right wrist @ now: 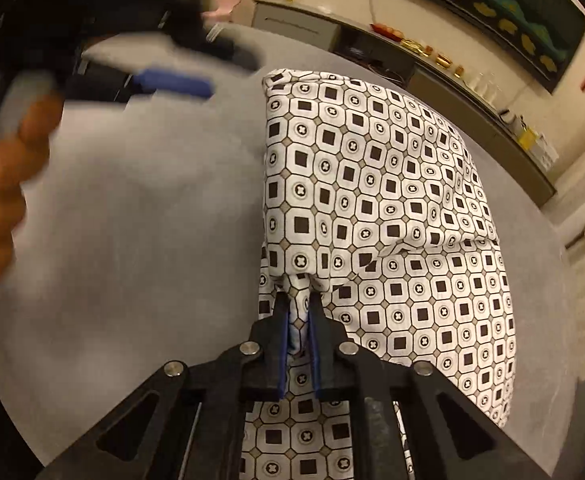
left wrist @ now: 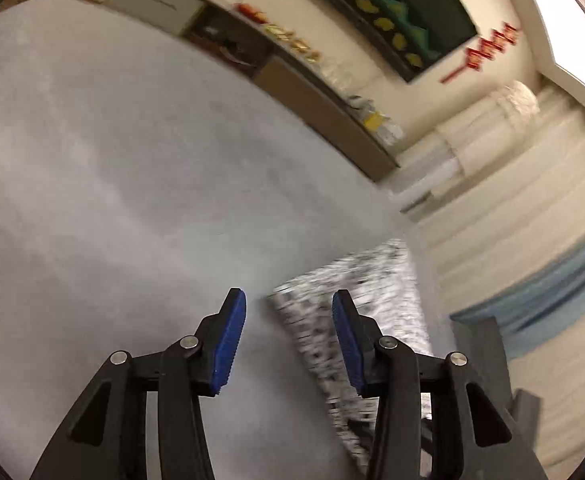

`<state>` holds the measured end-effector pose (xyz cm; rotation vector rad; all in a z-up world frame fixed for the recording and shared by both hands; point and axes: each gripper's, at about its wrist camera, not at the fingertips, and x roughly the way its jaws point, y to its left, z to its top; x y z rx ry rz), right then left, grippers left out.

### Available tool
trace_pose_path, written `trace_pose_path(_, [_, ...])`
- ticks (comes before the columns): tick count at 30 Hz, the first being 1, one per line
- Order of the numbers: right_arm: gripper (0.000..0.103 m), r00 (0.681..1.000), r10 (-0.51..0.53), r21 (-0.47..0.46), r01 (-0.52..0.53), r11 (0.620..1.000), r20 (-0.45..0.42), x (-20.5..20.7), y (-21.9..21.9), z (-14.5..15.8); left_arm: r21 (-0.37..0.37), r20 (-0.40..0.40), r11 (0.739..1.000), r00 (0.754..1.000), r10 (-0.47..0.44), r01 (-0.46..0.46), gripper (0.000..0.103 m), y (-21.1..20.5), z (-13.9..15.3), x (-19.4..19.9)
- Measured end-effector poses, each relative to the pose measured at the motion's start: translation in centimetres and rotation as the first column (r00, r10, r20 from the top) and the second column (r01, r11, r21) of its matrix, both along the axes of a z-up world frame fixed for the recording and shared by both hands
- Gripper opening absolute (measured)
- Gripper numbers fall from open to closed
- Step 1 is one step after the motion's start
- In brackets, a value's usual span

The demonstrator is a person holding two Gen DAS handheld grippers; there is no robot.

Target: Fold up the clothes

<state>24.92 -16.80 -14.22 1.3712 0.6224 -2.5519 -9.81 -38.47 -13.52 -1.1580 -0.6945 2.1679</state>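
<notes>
- Left wrist view: blue-padded fingers (left wrist: 228,344) of the left gripper (left wrist: 288,320) stand wide apart and hold nothing, hanging over the bare grey bench (left wrist: 132,184). The picture is smeared. A corner of the patterned cloth (left wrist: 356,292) lies just ahead and to the right of the fingers, apart from them. A long cabinet (left wrist: 316,100) runs along the far wall.
- Right wrist view: the right gripper (right wrist: 298,320) has its fingers pinched together on a gathered edge of the cloth (right wrist: 372,184), which lies on the bench (right wrist: 140,240) as a thick folded rectangle with a lower layer spreading towards the camera. At upper left a hand (right wrist: 0,196) carries the left gripper (right wrist: 172,80), blurred and clear of the cloth.
- Step in hand, as I judge it: a late fold, with the near edge held for turning over.
- Next move probably calls for the free gripper to take a matching corner, so both lift evenly and the layers stay square.
</notes>
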Motion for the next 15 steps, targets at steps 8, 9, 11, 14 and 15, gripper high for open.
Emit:
trace_pose_path(8, [0.036,0.999,-0.015,-0.132,0.019,0.991,0.028,6.3,6.9,0.6,-0.190,-0.041,0.932,0.946,-0.321,0.308,0.047,9.3,-0.9,4.3])
trace_pose_path(9, [0.037,0.998,-0.049,-0.208,0.054,0.977,0.032,6.6,8.1,1.4,-0.227,-0.025,0.927,0.950,-0.312,0.299,0.045,9.7,-1.8,4.2])
trace_pose_path(11, [0.038,0.992,-0.125,-0.402,0.119,0.908,0.012,7.7,10.5,3.6,-0.208,-0.007,0.937,0.957,-0.290,0.282,0.044,9.2,-2.9,3.9])
trace_pose_path(14, [0.038,0.982,-0.185,-0.438,0.176,0.882,0.020,8.7,11.6,3.3,-0.179,0.012,0.947,0.963,-0.270,0.267,0.042,8.5,-3.5,3.2])
trace_pose_path(15, [0.038,0.981,-0.190,-0.422,0.191,0.886,0.046,9.1,11.7,2.6,-0.202,0.005,0.942,0.962,-0.272,0.267,0.042,8.6,-3.4,3.1])
